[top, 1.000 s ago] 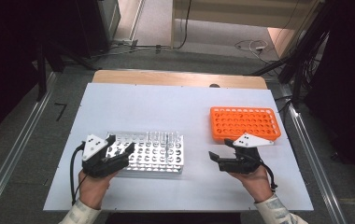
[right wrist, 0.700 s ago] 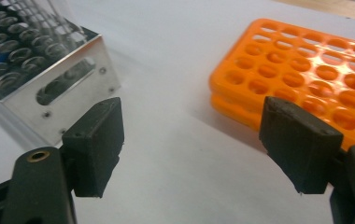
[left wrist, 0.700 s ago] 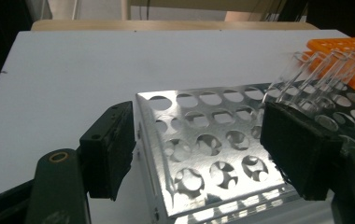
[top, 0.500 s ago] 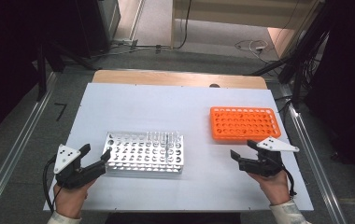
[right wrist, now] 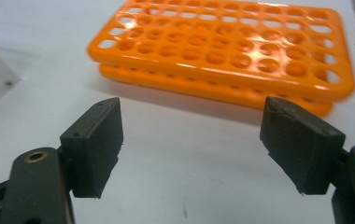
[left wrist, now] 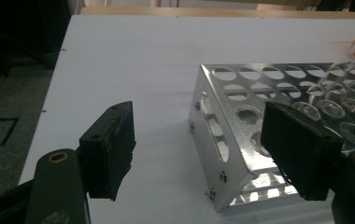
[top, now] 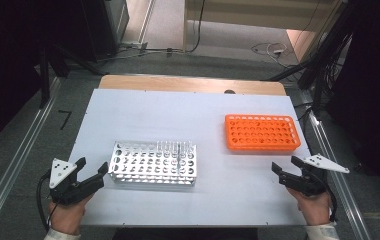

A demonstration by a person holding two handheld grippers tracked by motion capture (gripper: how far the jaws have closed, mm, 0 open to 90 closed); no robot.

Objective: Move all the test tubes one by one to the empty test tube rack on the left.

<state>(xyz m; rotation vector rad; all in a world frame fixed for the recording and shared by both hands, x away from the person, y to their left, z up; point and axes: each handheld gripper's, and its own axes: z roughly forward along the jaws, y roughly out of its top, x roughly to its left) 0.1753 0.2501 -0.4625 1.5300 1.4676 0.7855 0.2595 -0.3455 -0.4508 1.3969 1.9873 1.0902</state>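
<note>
A silver metal tube rack (top: 153,163) stands on the white table (top: 188,115), left of centre, with a few clear tubes (top: 178,148) upright at its right end. An empty orange tube rack (top: 262,132) lies at the right. My left gripper (top: 92,170) is open beside the metal rack's left end, near the table's front left corner. In the left gripper view the metal rack (left wrist: 278,121) lies just beyond my open left gripper (left wrist: 208,154). My right gripper (top: 285,166) is open in front of the orange rack. In the right gripper view the orange rack (right wrist: 227,51) lies ahead of my empty right gripper (right wrist: 192,149).
A wooden strip (top: 193,84) borders the table's far edge. Metal rails (top: 15,165) run along the floor on both sides. Cables (top: 268,50) lie on the floor behind the table. Open table surface spreads between and behind the two racks.
Both grippers have drawn back toward the table's front corners, the left away from the metal rack's left end, the right away from the orange rack. Both stay open and empty.
</note>
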